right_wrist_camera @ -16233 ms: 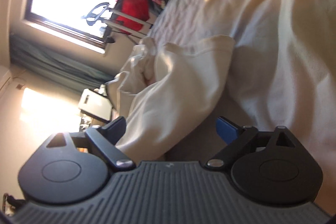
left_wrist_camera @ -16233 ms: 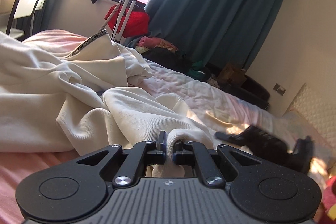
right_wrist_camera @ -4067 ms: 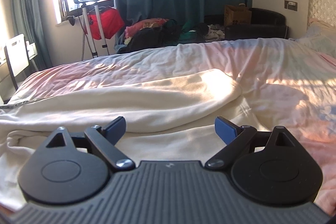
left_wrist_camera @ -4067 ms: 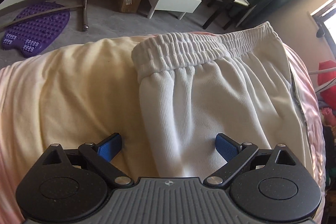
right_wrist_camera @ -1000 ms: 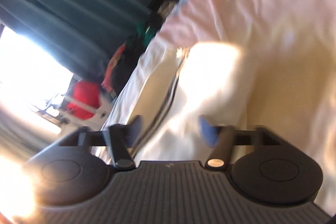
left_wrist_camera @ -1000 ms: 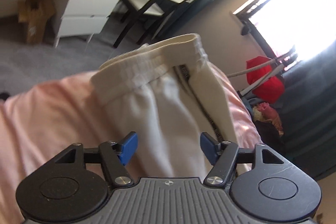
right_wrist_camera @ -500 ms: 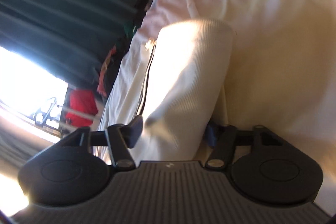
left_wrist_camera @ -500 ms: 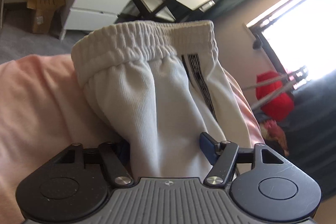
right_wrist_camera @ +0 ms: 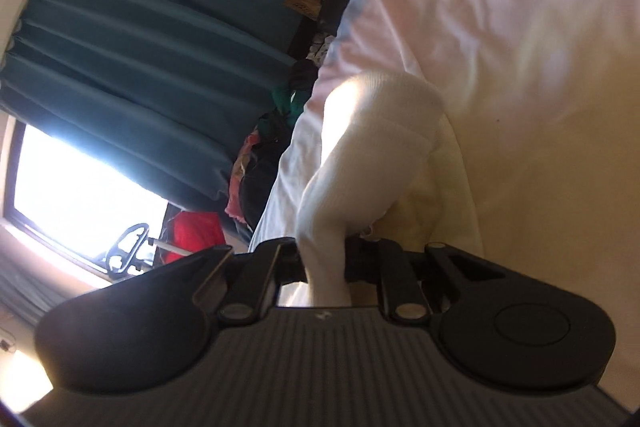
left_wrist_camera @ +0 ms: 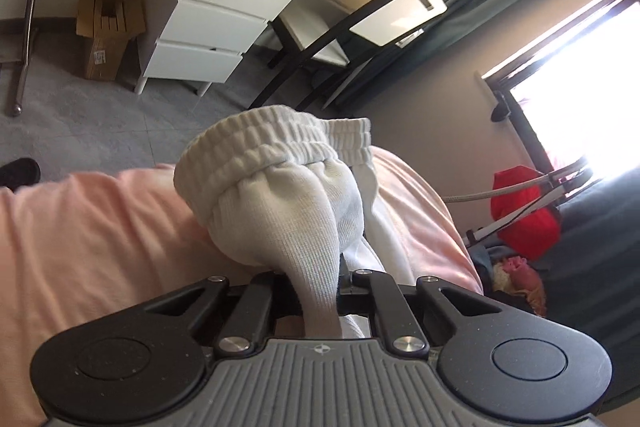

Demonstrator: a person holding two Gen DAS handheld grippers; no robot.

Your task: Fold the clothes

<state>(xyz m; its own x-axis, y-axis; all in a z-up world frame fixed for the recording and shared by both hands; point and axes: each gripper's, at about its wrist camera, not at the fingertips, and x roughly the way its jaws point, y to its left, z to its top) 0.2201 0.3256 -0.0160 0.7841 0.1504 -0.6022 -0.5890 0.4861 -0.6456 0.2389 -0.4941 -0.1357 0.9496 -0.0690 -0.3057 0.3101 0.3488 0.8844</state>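
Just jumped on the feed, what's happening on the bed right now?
A person is folding a pair of white sweatpants on the pink bed cover with two handheld grippers. The left gripper is shut on the fabric just below the elastic waistband, bunching it up. The right gripper is shut on another part of the same pants, near what looks like a cuff. Both ends are pinched, the fold not yet laid down.

The white trousers [left_wrist_camera: 288,211] are ribbed knit cloth (waistband gathered, elastic-looking); the left gripper [left_wrist_camera: 320,285] is matt black plastic; the pink bedsheet [left_wrist_camera: 100,227] is smooth cloth.
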